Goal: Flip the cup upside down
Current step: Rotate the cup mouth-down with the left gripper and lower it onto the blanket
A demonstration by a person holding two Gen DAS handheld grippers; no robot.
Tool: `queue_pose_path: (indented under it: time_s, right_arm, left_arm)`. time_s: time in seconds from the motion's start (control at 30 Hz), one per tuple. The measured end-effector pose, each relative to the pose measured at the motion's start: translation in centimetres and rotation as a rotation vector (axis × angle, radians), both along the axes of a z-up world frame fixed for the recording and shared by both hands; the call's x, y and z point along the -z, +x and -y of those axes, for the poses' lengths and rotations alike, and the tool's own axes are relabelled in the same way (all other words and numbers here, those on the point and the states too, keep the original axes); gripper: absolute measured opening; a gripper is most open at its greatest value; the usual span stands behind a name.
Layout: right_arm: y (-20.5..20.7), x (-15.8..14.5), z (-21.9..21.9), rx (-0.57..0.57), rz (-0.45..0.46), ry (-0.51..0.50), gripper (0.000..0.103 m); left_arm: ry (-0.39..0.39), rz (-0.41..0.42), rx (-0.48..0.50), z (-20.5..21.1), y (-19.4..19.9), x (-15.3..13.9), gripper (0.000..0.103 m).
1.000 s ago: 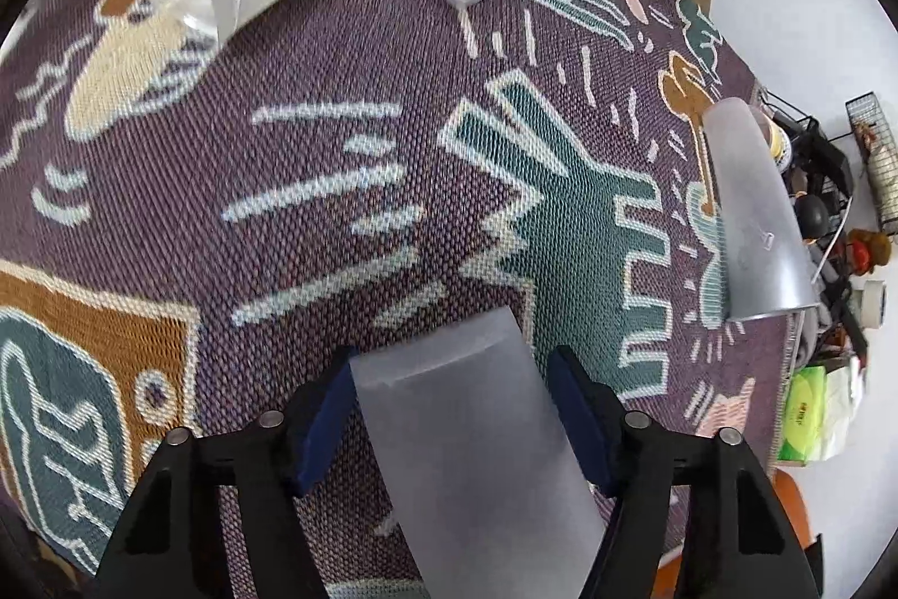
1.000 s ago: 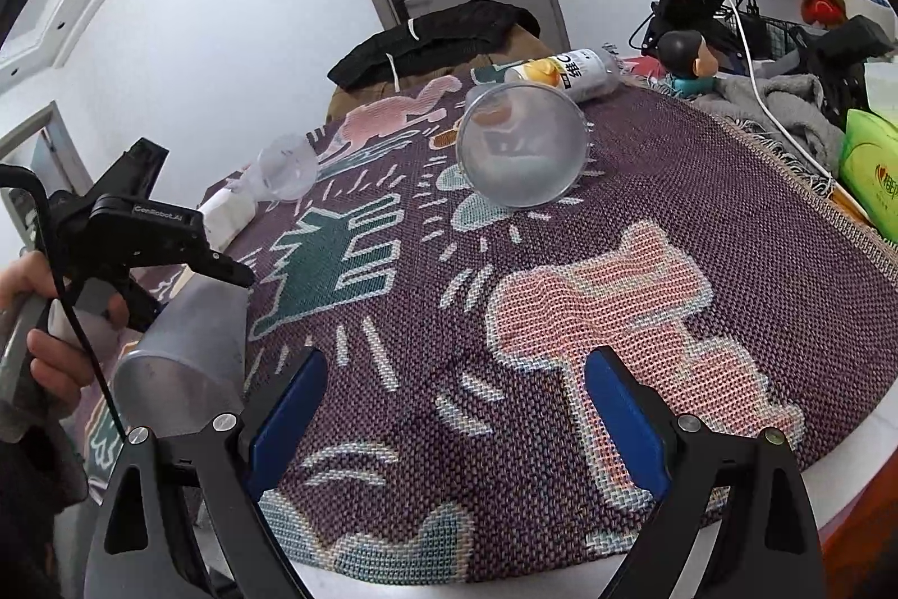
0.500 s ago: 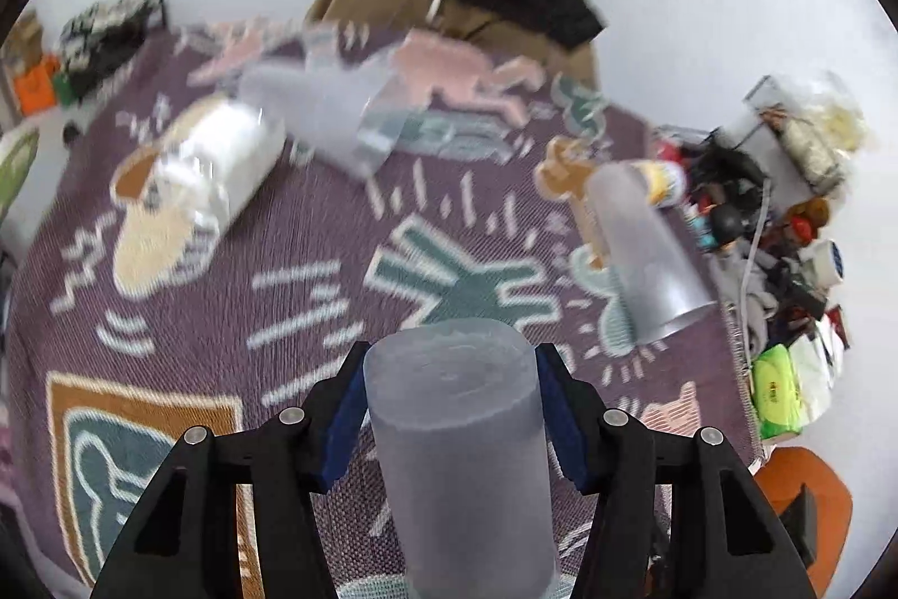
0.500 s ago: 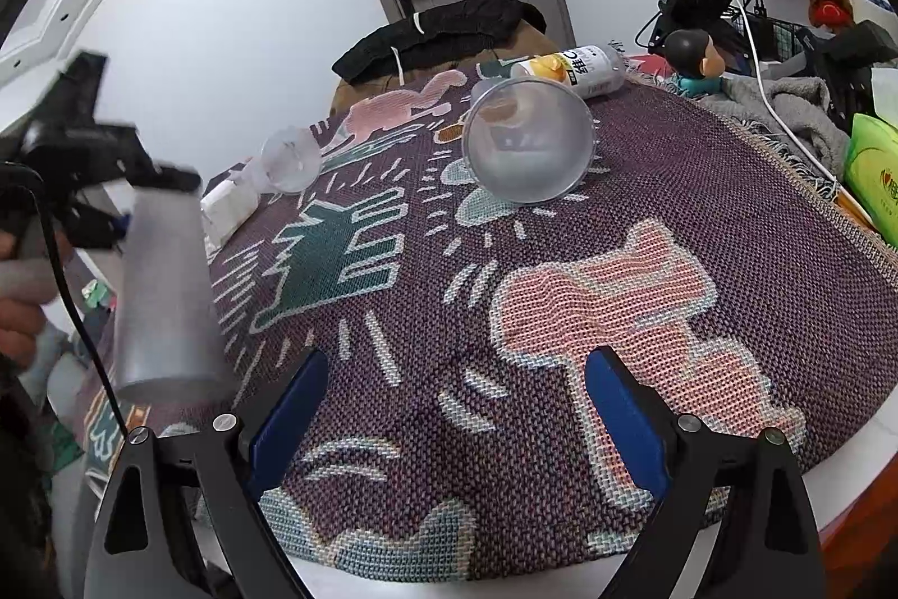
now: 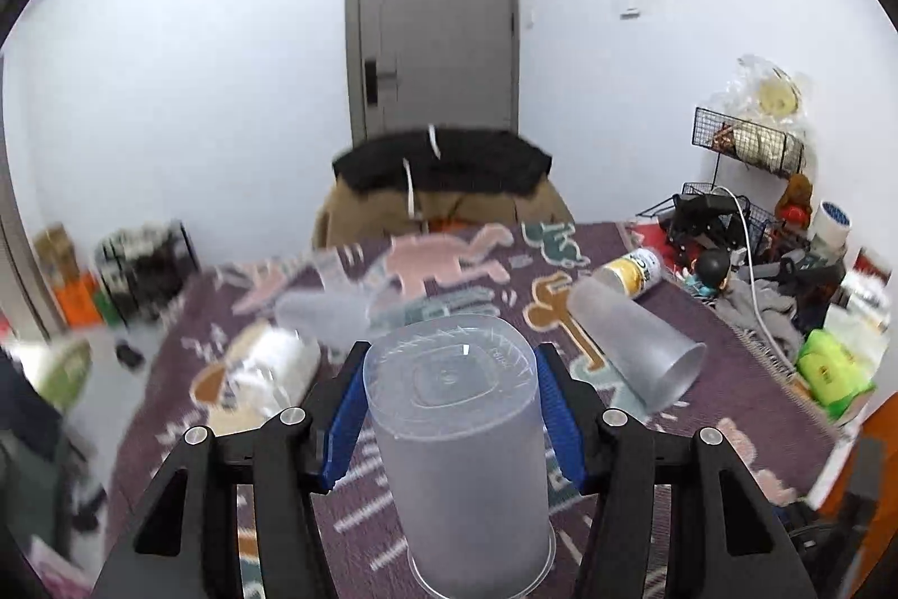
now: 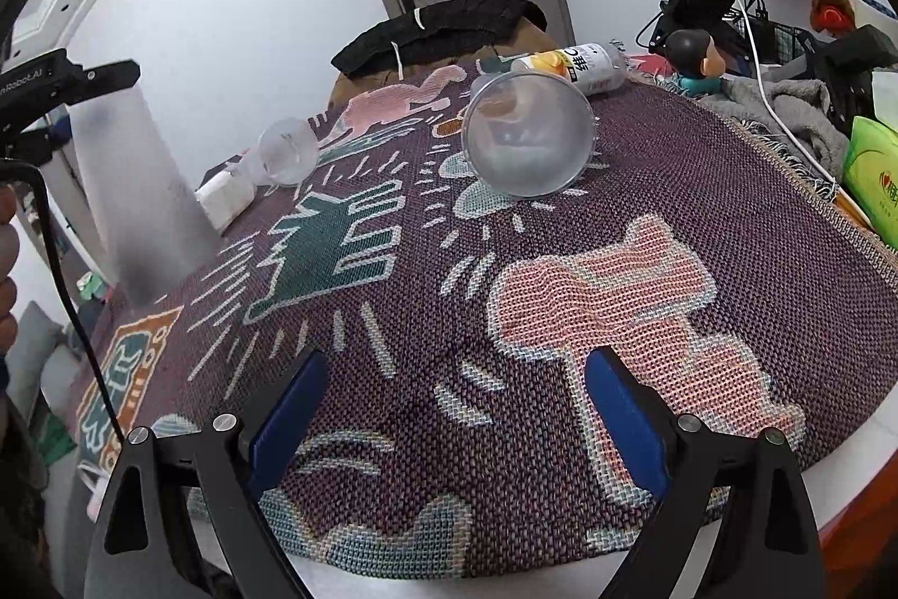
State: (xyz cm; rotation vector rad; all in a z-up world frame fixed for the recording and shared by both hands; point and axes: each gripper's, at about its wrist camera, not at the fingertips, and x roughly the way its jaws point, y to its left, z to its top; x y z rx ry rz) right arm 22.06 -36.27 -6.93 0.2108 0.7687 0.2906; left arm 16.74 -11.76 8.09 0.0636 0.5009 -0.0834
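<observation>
Cup first: the frosted translucent plastic cup [image 5: 460, 436] sits clamped between the blue pads [image 5: 342, 425] of the left gripper [image 5: 452, 408], base pointing away from the camera and open rim toward it at 6 o'clock. In the right wrist view the same cup [image 6: 140, 200] stands upright at 9 o'clock with its wide mouth down near the left edge of the woven purple patterned cloth [image 6: 561, 296]; whether the rim touches the cloth cannot be told. The gripper's black finger crosses the cup's top end.

The right gripper [image 6: 454, 408] hangs over the near edge of the cloth with its jaws spread wide, nothing between them.

Around the held cup lie other things on the cloth. A second frosted cup [image 5: 634, 346] lies on its side at 2 o'clock in the left view, mouth toward the lower right. A third, blurred frosted cup [image 5: 325, 312] lies at 11 o'clock, just beyond a clear glass mug [image 5: 264, 369] on its side at 10 o'clock. A white bottle with a yellow label [image 5: 631, 270] lies at the far edge, at 1 o'clock. A black jacket [image 5: 443, 164] drapes over a brown chair at 12 o'clock, and a green packet [image 5: 830, 369] sits off the cloth at 3 o'clock. None of these touches the held cup.
</observation>
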Motion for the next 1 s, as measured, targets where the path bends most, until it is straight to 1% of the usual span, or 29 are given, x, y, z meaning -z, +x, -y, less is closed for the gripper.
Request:
queue_pose_path:
  time_s: [0.1, 0.27, 0.47, 0.6, 0.7, 0.73, 0.77, 0.8, 0.83, 1.0]
  right_arm:
    - [-0.1, -0.1, 0.0, 0.001, 0.003, -0.001, 0.093]
    - [-0.3, -0.4, -0.2, -0.005, 0.019, -0.011, 0.093]
    - [-0.3, -0.2, -0.3, -0.014, 0.015, -0.014, 0.093]
    - [-0.1, 0.1, -0.3, -0.016, 0.005, -0.011, 0.093]
    - [-0.1, 0.1, -0.4, -0.022, -0.002, -0.004, 0.093]
    - [-0.2, 0.1, -0.4, -0.023, -0.001, -0.003, 0.093]
    - [-0.2, 0.0, -0.4, -0.023, 0.001, -0.004, 0.093]
    - [-0.2, -0.1, -0.4, -0.024, 0.003, -0.004, 0.093]
    - [-0.3, -0.2, -0.5, -0.025, 0.004, -0.003, 0.093]
    - [-0.5, -0.7, -0.7, -0.034, 0.012, -0.004, 0.093]
  left_arm:
    - [0.058, 0.071, -0.001, 0.8, -0.3, 0.9, 0.058]
    - [0.080, 0.091, 0.014, 1.8, 0.0, 2.9, 0.058]
    - [0.072, 0.060, 0.030, 2.4, 0.4, 5.1, 0.059]
    - [0.103, 0.047, 0.010, 2.7, 0.5, 6.1, 0.059]
    - [0.106, 0.065, -0.005, 2.5, 0.1, 6.1, 0.061]
    - [0.118, 0.067, -0.015, 2.5, 0.0, 5.9, 0.069]
    - [0.125, 0.067, -0.021, 2.5, -0.1, 5.8, 0.076]
    - [0.126, 0.071, -0.020, 2.4, -0.2, 5.6, 0.086]
    - [0.119, 0.082, -0.017, 2.3, -0.4, 5.3, 0.090]
    - [0.104, 0.110, -0.022, 1.3, -2.0, 3.8, 0.098]
